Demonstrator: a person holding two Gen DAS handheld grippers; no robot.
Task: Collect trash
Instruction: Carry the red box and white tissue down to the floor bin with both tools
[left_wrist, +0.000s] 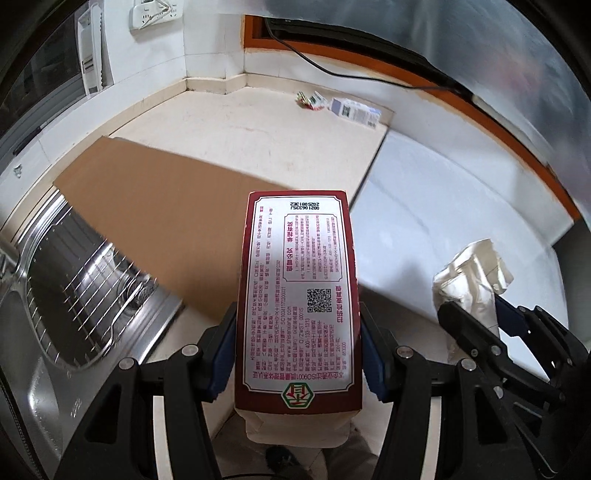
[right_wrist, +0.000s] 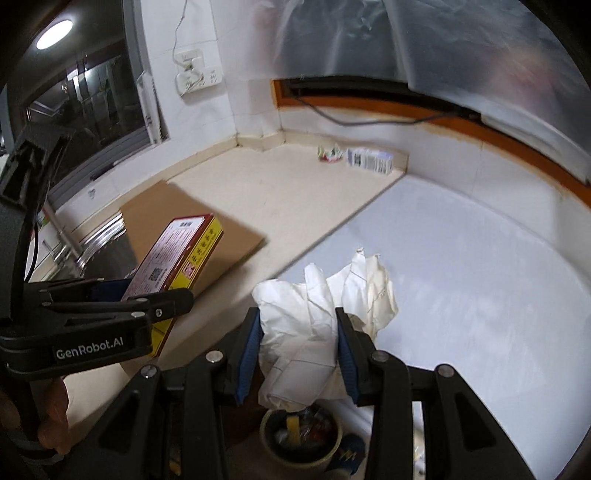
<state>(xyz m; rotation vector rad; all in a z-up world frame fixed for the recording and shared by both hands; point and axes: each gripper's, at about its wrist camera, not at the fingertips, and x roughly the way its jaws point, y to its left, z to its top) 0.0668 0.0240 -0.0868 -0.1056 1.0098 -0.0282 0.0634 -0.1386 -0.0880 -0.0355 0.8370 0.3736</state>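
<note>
A dark red carton (left_wrist: 299, 277) with a white printed label stands upright between the blue pads of my left gripper (left_wrist: 297, 306), which is shut on it. From the right wrist view the same carton (right_wrist: 177, 254) shows a yellow side, with the left gripper (right_wrist: 147, 291) clamped around it. My right gripper (right_wrist: 297, 314) is shut on a wad of crumpled white paper (right_wrist: 314, 317); in the left wrist view the paper (left_wrist: 469, 280) and right gripper (left_wrist: 476, 314) are at the right. Both are held above the counter edge. A round bin (right_wrist: 273, 454) holding trash sits on the floor below the right gripper.
A brown cardboard sheet (left_wrist: 155, 206) partly covers the steel sink (left_wrist: 74, 295) at the left. Two small packets (left_wrist: 310, 100) (left_wrist: 354, 110) lie at the back of the beige counter (left_wrist: 258, 136). A white surface (left_wrist: 443, 206) extends right. A hand (right_wrist: 51, 417) grips the left tool.
</note>
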